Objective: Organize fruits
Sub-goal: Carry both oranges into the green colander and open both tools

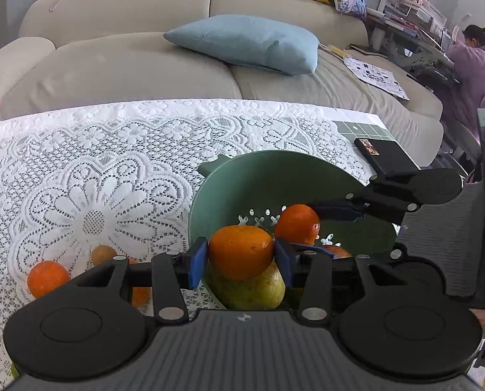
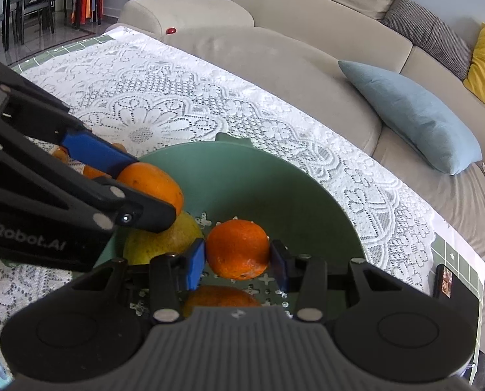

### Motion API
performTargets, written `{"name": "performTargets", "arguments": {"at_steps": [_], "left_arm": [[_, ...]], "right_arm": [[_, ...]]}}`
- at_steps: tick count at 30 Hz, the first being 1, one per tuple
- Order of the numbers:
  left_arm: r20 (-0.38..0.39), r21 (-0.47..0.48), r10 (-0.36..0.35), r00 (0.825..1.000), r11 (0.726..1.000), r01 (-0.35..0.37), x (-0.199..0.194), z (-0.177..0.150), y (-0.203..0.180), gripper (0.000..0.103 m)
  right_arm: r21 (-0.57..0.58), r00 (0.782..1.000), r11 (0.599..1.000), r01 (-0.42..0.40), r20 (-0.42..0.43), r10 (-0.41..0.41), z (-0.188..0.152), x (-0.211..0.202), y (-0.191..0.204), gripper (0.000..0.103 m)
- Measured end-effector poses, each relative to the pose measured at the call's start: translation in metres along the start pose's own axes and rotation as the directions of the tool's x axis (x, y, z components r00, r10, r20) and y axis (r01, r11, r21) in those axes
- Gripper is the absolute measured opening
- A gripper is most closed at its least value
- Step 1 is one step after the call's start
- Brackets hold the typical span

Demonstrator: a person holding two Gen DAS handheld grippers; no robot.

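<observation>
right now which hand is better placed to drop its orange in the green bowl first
Right, probably. The right gripper holds its orange low over the green bowl floor; the left gripper's orange sits above a pear.

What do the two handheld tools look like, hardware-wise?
Both match: left tool and right tool have black linkage arms with silver rivets, blue pads, two round black discs and a ribbed grey body. White "Robot.AI" lettering shows on the left one's side. No cables visible.

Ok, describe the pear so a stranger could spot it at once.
Find the green bowl on the lace tablecloth. The pear lies inside at its left, under the orange held by the left gripper. It is the only yellow-green fruit; the rest are oranges.
</observation>
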State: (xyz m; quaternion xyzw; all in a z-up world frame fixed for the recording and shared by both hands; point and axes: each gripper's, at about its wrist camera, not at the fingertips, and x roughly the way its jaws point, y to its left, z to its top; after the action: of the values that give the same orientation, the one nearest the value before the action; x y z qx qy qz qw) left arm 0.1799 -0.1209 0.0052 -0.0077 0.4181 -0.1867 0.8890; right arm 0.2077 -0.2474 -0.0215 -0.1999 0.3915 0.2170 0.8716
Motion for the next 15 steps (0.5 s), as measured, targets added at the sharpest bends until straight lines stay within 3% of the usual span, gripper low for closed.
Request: {"name": "performTargets", "arguments": {"at_steps": [9,15], "left_arm": [[0.021,0.005,0.002,1.0,1.0,-0.002,0.005,0.0,0.004,0.056],[0.028,-0.041,-0.047,0.999,0.998,0.048,0.007,-0.002,0.012,0.06]], "right_arm": [[0.036,0.999,0.999,-0.013,-0.035,0.014,0.0,0.011,-0.005,0.041],[0.054,0.998,0.998,-0.021,-0.057,0.024,0.0,0.017,-0.008,0.041]]}}
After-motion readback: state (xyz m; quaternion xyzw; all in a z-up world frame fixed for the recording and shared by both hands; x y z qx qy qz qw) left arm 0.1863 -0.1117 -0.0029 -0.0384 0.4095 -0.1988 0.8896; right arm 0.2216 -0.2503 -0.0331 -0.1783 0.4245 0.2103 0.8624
